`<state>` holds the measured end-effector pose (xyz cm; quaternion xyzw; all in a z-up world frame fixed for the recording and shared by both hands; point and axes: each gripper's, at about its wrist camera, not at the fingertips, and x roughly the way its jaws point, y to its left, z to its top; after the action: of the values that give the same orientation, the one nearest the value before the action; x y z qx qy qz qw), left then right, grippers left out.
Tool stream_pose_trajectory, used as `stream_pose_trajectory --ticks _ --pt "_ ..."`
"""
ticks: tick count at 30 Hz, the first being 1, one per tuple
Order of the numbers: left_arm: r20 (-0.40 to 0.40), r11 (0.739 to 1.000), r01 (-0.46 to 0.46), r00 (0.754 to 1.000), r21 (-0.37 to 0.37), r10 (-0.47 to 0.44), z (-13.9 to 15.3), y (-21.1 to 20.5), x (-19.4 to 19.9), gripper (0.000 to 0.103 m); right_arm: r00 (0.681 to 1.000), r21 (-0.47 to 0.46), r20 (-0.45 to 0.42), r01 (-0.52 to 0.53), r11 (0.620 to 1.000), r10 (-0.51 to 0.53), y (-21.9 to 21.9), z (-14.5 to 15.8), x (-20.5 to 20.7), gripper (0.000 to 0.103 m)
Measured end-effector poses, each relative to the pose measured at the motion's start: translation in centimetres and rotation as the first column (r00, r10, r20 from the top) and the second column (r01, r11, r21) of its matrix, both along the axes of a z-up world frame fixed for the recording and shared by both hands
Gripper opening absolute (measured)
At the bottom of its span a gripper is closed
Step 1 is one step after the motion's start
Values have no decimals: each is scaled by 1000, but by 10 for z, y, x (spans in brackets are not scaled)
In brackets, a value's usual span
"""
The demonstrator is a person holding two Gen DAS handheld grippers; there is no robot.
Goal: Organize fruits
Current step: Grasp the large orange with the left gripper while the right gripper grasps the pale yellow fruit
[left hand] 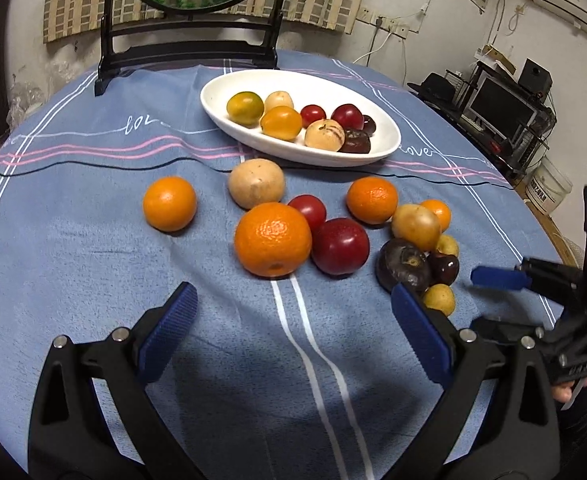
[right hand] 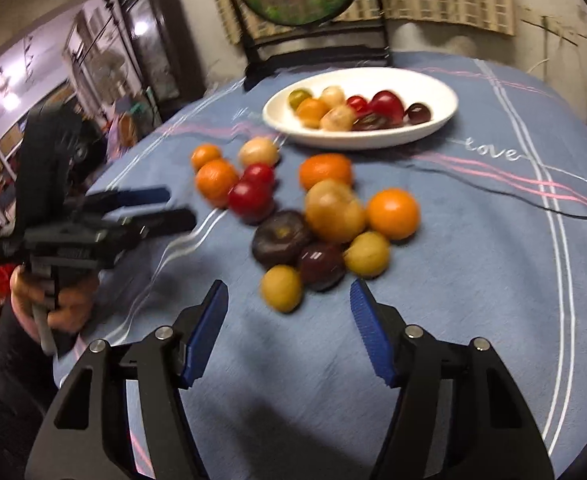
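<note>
Loose fruits lie on the blue tablecloth: a large orange (left hand: 273, 239), a red plum (left hand: 340, 246), a tan round fruit (left hand: 256, 183), smaller oranges (left hand: 169, 203), a dark purple fruit (left hand: 403, 265) and small yellow fruits (left hand: 438, 299). A white oval dish (left hand: 385, 144) behind them holds several fruits. My left gripper (left hand: 293, 312) is open and empty, just short of the large orange. My right gripper (right hand: 289, 308) is open and empty, close behind a small yellow fruit (right hand: 282, 288) and the dark fruits (right hand: 281, 236). It also shows at the right edge of the left wrist view (left hand: 489, 300).
A black wooden stand (left hand: 189, 52) with a round painted panel stands at the table's far edge behind the dish. The table's right edge (left hand: 549, 220) drops off toward a shelf with a monitor and a white bucket. The left gripper appears in the right wrist view (right hand: 165, 208).
</note>
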<state>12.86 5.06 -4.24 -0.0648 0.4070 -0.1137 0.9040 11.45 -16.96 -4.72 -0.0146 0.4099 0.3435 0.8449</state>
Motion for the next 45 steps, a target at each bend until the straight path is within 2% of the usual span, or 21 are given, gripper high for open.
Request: stream_pose_trajectory --ticks 3,4,6,14,20,23,24,30,33,38,43,45 --pt "-6 1000 -3 1000 -6 3 -1 0 1 99 999 -1 -31 -5 1000 5 1 -4 -1 57" --pt "-5 1000 -3 1000 -5 3 -1 0 1 99 999 -7 -42 -10 1000 9 3 -5 -1 46" --pt "-2 1000 -1 1000 -2 1 -1 -1 0 99 999 -28 -52 -17 999 16 8 -8 0 42" --pt "12 1000 -13 1000 0 13 1 0 -2 99 995 -26 -102 21 999 -23 19 -14 11 40" --pt "15 1000 -18 1000 -2 18 1 1 -2 99 994 -32 -101 34 999 -37 21 -13 13 38" --pt "9 1000 -22 1000 -5 22 1 3 -2 99 995 -48 -94 42 998 -47 23 -14 15 32" --pt "5 1000 -23 1000 -10 23 0 3 -1 99 994 -48 -96 49 998 -54 22 -14 16 27" --pt "-35 998 -21 999 -67 19 -6 11 6 97 992 46 -122 48 998 -42 11 -12 20 26" --pt "-35 995 -26 999 -92 23 -7 14 6 90 994 68 -104 42 997 -35 9 -8 16 26" --pt "-21 994 -54 998 -94 53 -4 17 15 67 994 72 -105 51 996 -43 7 -8 16 26" --pt "-28 995 -69 997 -72 67 -4 14 28 59 995 76 -94 51 996 -44 6 -6 13 26" --pt "-39 995 -73 997 -73 70 -6 14 32 52 995 78 -89 51 996 -44 7 -6 12 26"
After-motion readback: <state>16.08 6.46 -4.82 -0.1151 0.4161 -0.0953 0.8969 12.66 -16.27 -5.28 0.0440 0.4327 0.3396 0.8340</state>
